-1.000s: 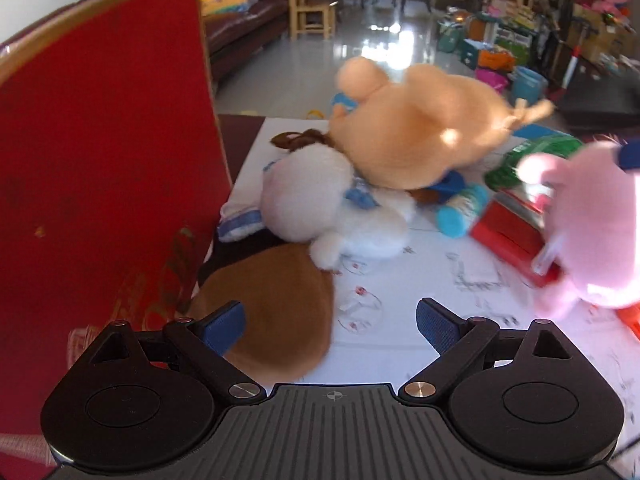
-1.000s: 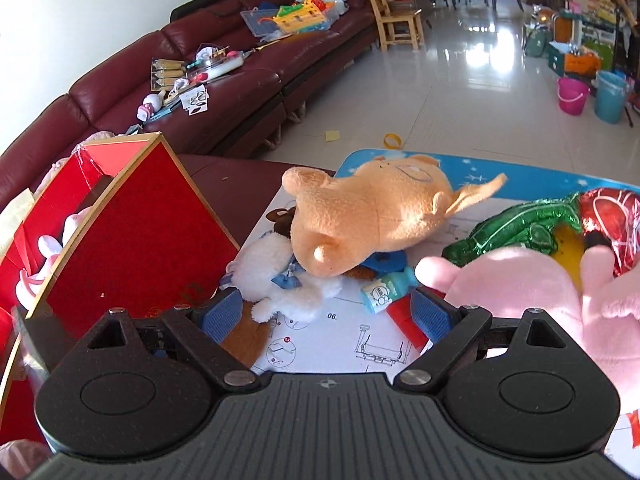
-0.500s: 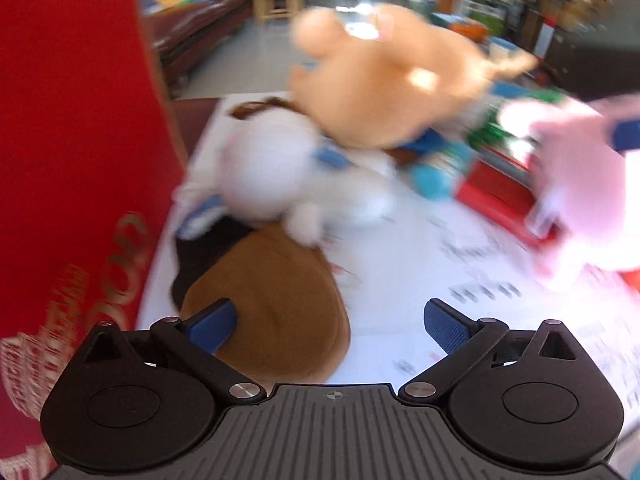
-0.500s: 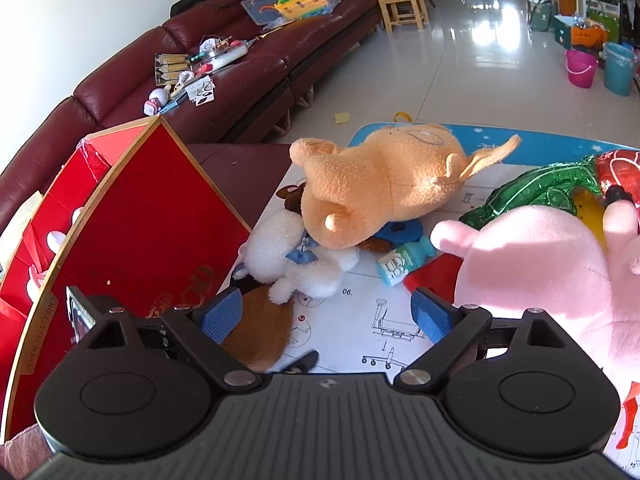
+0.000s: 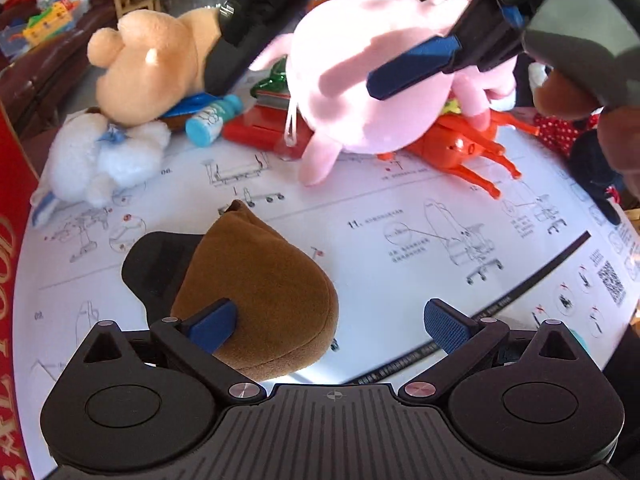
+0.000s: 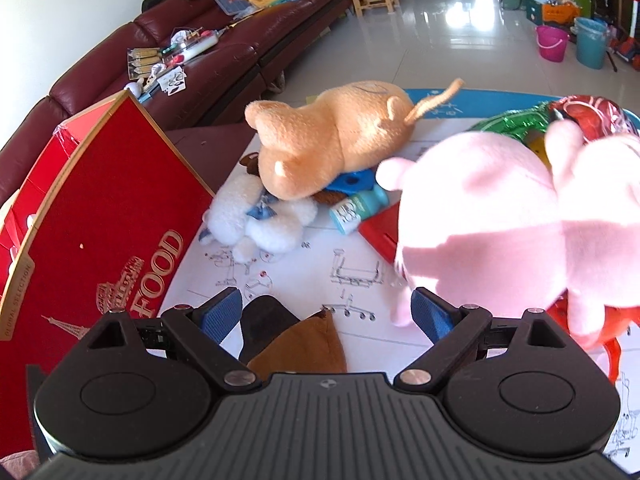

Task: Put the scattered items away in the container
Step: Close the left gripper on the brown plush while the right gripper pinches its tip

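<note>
A brown plush piece (image 5: 260,292) lies on the white instruction sheet (image 5: 400,248), right in front of my open, empty left gripper (image 5: 326,326); its left fingertip overlaps the plush. My right gripper (image 6: 326,314) is open above the sheet; the brown plush (image 6: 308,344) shows between its fingers, below it. The right gripper also shows in the left wrist view (image 5: 416,60), over the pink plush pig (image 5: 372,76), (image 6: 512,232). A tan plush (image 5: 156,64), (image 6: 332,136) and a white plush (image 5: 96,156), (image 6: 256,212) lie further back. The red box (image 6: 92,240) stands at the left.
A teal bottle (image 5: 214,118), (image 6: 358,208), a red toy crab (image 5: 464,148), a red flat box (image 5: 264,130), green foil (image 6: 512,124) and a polka-dot plush (image 5: 568,136) lie around the pig. A sofa (image 6: 200,48) stands behind the table.
My left gripper has pulled back and turned right; the brown plush now lies between its fingers' line and the box has slid to the left edge. The right gripper moved forward over the pig.
</note>
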Motion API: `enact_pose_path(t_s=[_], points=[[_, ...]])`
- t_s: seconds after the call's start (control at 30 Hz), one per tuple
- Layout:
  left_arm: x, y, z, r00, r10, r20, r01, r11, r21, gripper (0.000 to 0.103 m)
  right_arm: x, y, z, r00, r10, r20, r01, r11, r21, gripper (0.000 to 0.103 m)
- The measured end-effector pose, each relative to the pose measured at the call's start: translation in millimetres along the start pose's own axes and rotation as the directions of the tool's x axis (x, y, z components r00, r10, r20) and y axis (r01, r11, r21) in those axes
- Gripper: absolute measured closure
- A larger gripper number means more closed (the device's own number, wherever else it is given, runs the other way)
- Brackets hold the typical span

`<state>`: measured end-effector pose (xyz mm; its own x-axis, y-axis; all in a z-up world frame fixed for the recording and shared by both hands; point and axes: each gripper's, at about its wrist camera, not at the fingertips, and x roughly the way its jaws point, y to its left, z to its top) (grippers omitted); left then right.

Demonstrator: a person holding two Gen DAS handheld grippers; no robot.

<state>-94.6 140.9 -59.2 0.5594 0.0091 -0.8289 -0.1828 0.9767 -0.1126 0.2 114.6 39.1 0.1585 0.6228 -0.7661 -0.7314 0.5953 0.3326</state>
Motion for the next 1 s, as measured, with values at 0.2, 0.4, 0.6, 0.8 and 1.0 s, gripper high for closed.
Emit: enact_pose_path(t_s=[0.2,0.4,0.6,0.8,1.0], points=[[-20,9,3,1.000,0.016,0.001,-0.016,0.994,-0.106,0.007,-2,-10,-23,0.999,-0.013,-0.037,0.014,1.000,0.015,0.010],[-25,7,1,0.994,0.110,-0.008,-0.110,0.988,-0.104,0.007,0,-10,-41,0.997,-0.020,-0.070,0.021,1.000,0.017,0.010],[-14,8,-1,0.992,0.122,-0.037,-0.125,0.988,-0.095,0.007,2,-12,-47,0.996,-0.030,-0.086,0.032,0.999,0.018,0.010],[-9,11,-4,0.994,0.092,-0.055,-0.096,0.991,-0.088,0.006,12,-18,-48,0.994,-0.028,-0.110,0.033,0.998,0.044,0.010],[-7,15,-10,0.995,0.079,-0.068,-0.085,0.992,-0.092,0.006,30,-14,-40,0.992,-0.009,-0.128,0.012,1.000,0.025,0.012]])
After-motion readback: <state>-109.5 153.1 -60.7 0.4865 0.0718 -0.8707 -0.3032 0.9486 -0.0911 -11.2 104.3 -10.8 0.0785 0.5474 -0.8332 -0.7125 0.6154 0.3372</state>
